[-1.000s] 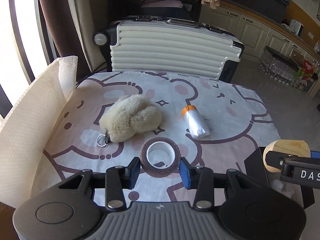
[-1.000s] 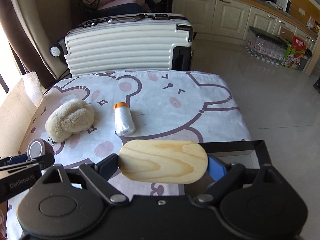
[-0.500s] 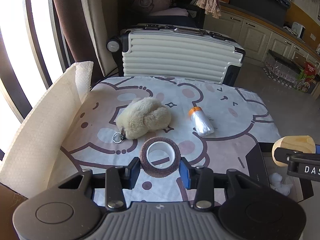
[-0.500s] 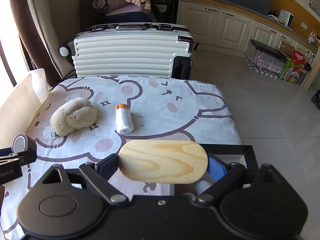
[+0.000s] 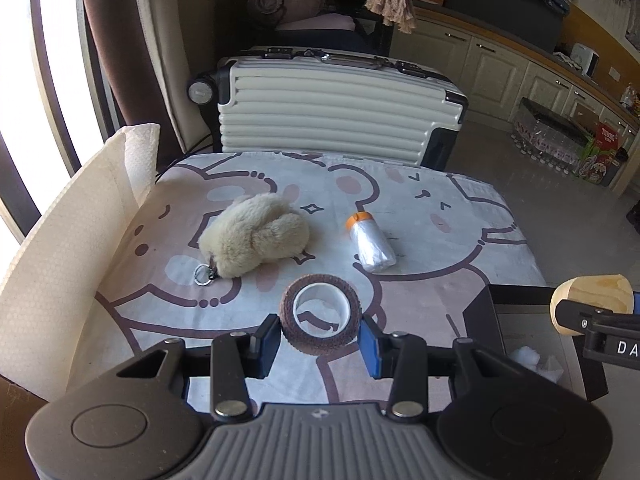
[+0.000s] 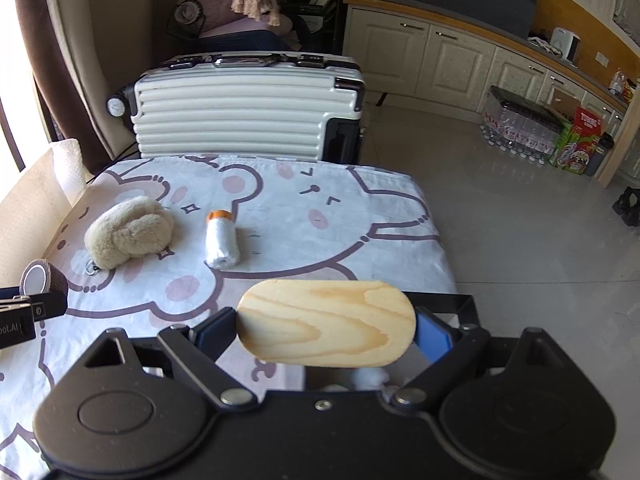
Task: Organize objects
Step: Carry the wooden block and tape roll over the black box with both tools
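My left gripper (image 5: 320, 338) is shut on a brown tape roll (image 5: 321, 320) with a white core, held above the near part of the bear-print tablecloth (image 5: 420, 200). My right gripper (image 6: 326, 330) is shut on an oval wooden block (image 6: 326, 323), held over the black box (image 6: 460, 302) at the table's right near corner. That block (image 5: 592, 300) shows at the right edge of the left wrist view; the tape roll (image 6: 42, 282) shows at the left of the right wrist view. A beige plush keychain (image 5: 254, 236) and a clear rolled bag with an orange cap (image 5: 370, 242) lie on the cloth.
A white ribbed suitcase (image 5: 340, 116) stands behind the table. A sheet of white paper towel (image 5: 68, 240) rises along the table's left side. Something white and crumpled (image 5: 536, 362) lies inside the black box (image 5: 532, 320). Cabinets and boxed goods (image 6: 576, 140) line the far right wall.
Both grippers have drawn back and up from the table with the tape roll and wooden block still held; the plush and bag now look farther away. More of the black box shows.
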Demonstrator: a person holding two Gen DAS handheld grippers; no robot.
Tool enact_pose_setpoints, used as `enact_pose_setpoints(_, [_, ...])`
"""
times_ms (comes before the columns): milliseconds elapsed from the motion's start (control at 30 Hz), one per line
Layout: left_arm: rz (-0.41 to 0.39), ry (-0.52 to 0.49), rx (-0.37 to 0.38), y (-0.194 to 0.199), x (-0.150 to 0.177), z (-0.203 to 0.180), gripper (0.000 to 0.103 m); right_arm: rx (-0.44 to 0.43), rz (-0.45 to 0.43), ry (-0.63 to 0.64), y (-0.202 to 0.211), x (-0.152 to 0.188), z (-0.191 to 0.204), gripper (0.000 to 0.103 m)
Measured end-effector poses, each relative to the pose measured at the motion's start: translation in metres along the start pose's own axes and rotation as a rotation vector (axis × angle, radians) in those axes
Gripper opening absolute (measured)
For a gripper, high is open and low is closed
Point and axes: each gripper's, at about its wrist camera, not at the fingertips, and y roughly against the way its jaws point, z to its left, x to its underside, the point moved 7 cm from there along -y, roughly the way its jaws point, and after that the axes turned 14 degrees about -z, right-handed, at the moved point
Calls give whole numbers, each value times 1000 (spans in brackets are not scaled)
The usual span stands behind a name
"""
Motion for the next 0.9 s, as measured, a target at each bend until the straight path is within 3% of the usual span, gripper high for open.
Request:
enact_pose_setpoints(467, [17, -41, 114, -14, 6, -75, 43, 89, 17, -69, 11, 16, -81, 94])
enact_pose_setpoints(733, [23, -35, 167, -20, 8, -106, 43, 90, 50, -74, 7, 30, -104, 94])
enact_pose_setpoints(900, [34, -43, 193, -29, 9, -125, 43, 78, 119, -52, -7, 47, -108, 94])
